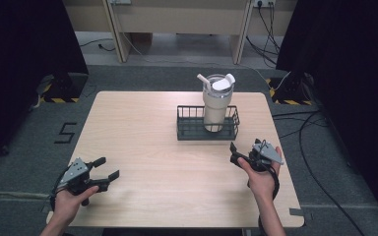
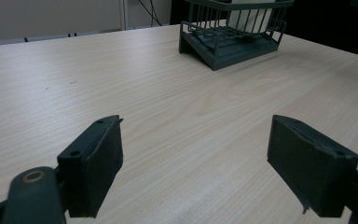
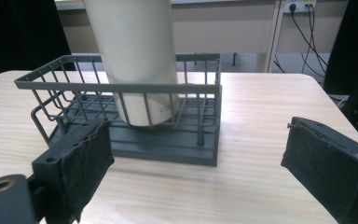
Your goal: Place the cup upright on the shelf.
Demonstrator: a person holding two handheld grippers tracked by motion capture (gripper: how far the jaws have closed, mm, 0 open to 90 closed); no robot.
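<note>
the cream tumbler (image 1: 216, 105) stands upright inside the dark wire basket (image 1: 186, 131) at the table's far side; the right gripper (image 1: 239, 152) faces it, jaws wide and empty; the left gripper (image 1: 106, 168), also wide, rests well apart; nothing grasped yet, so the work looks barely begun.

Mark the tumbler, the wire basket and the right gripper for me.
tumbler (image 1: 215, 109): high view, cream body above the basket rim.
wire basket (image 3: 121, 87): right gripper view, near top rail.
right gripper (image 1: 242, 153): high view, between its fingertips.

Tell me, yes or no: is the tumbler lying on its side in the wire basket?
No, the tumbler stands upright inside the wire basket, its lid and straw at the top.
</note>
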